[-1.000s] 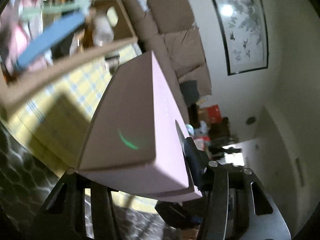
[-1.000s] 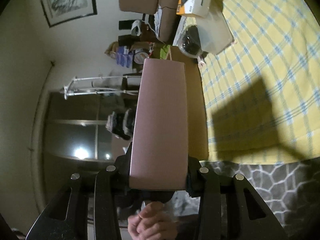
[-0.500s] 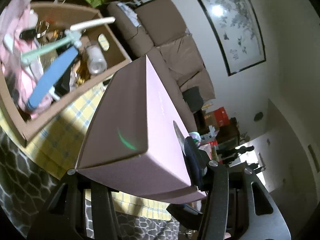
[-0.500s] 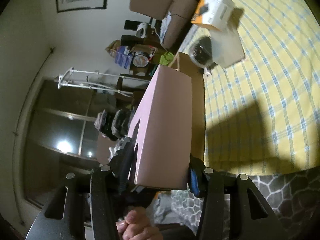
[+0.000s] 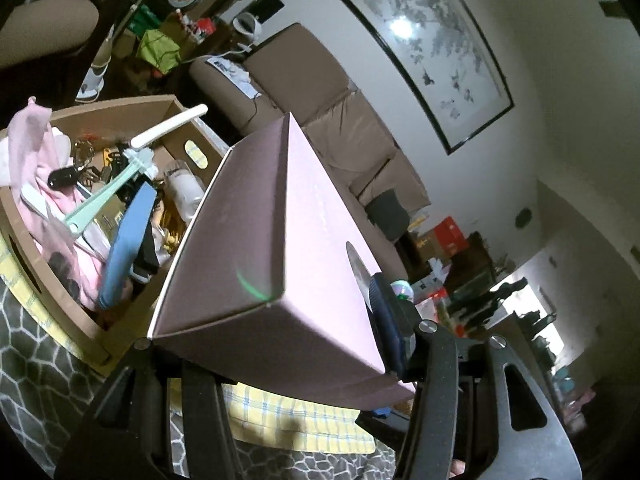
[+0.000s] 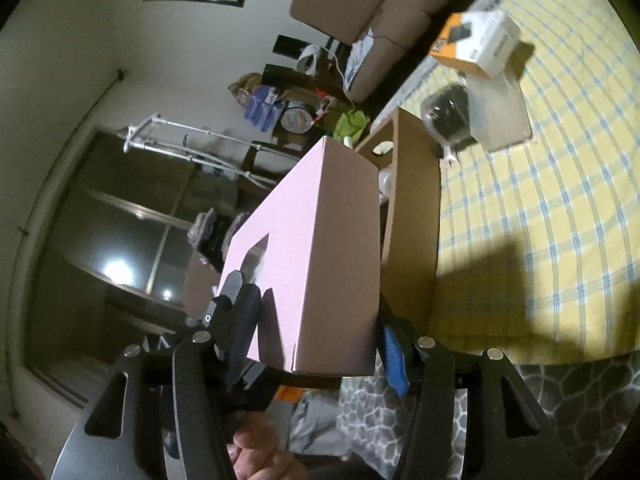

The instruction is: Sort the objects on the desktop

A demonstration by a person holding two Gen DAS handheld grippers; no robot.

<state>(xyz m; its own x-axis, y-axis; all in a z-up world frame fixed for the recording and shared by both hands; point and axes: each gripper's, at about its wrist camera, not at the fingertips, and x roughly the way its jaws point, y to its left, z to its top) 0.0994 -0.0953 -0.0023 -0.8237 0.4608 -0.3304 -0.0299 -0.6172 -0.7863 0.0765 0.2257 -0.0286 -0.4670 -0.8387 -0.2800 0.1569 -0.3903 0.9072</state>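
Note:
A long pink box [image 5: 280,248] is held in the air between both grippers. My left gripper [image 5: 264,344] is shut on one end of it. My right gripper [image 6: 312,332] is shut on the other end, where the same pink box [image 6: 320,248] fills the middle of the view. A cardboard box [image 5: 36,264] with pink cloth, a blue flat item [image 5: 128,240], a pale green tool [image 5: 108,196] and keys stands just left of the pink box. In the right wrist view the cardboard box [image 6: 412,216] stands right behind the pink box.
A yellow checked cloth [image 6: 540,220] covers the table. On it lie a white and orange carton [image 6: 476,44], a grey flat box [image 6: 500,116] and a black round object [image 6: 448,112]. A brown sofa [image 5: 340,120] and cluttered shelves stand behind. Patterned grey floor [image 5: 28,364] lies below.
The pink box has been lifted and tilted, moving with both grippers toward the cardboard box. The inside of the cardboard box has come more into the left view.

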